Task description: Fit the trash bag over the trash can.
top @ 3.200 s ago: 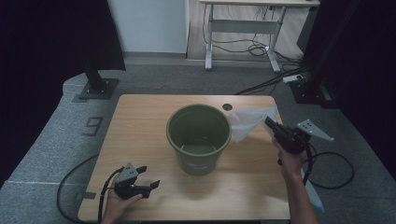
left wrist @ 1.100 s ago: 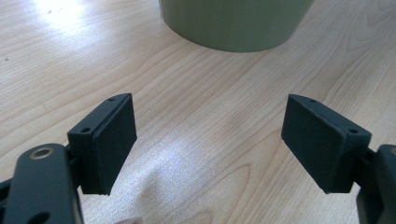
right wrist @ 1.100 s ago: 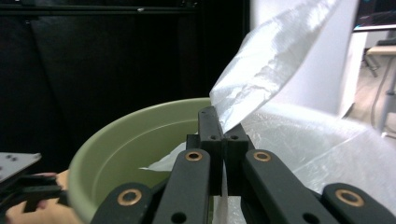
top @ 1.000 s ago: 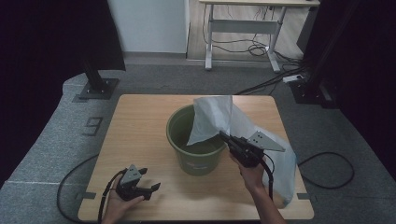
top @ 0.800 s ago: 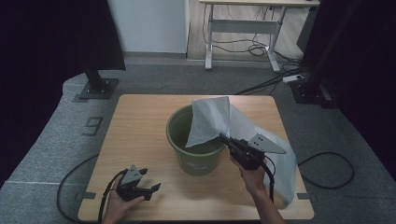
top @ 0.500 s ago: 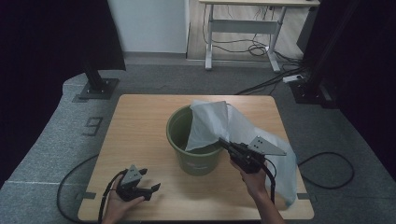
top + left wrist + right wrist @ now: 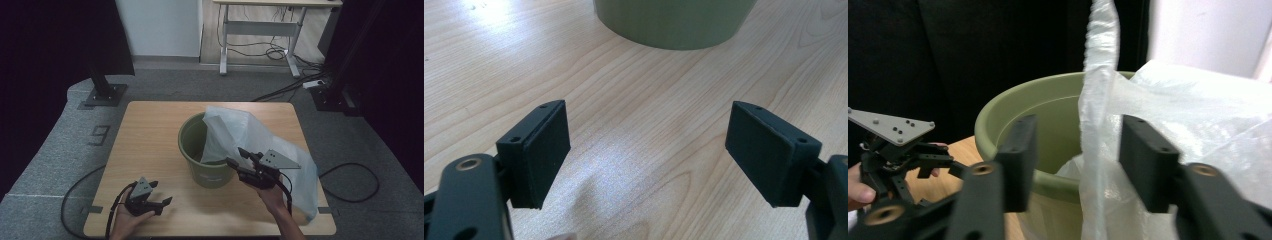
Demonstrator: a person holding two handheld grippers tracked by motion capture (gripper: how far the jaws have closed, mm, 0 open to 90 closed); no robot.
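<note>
Grey carpet marked with a "9" (image 7: 100, 134) is surrounding one wooden table (image 7: 150, 130), on which one green bucket (image 7: 196, 150) is standing near the middle, its label too small to be read. One translucent plastic bag (image 7: 260, 140) is being draped over the bucket's right rim and across the table to its right edge. The right gripper (image 7: 239, 156) has just been opening, with a bag fold hanging loose between its parted jaws, while the left gripper (image 7: 161, 193) is being held wide open and empty at the bare front-left edge.

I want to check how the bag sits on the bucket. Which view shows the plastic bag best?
The high view: the plastic bag drapes over the green bucket rim and down the table. The right gripper view shows a strip of it between open jaws.
</note>
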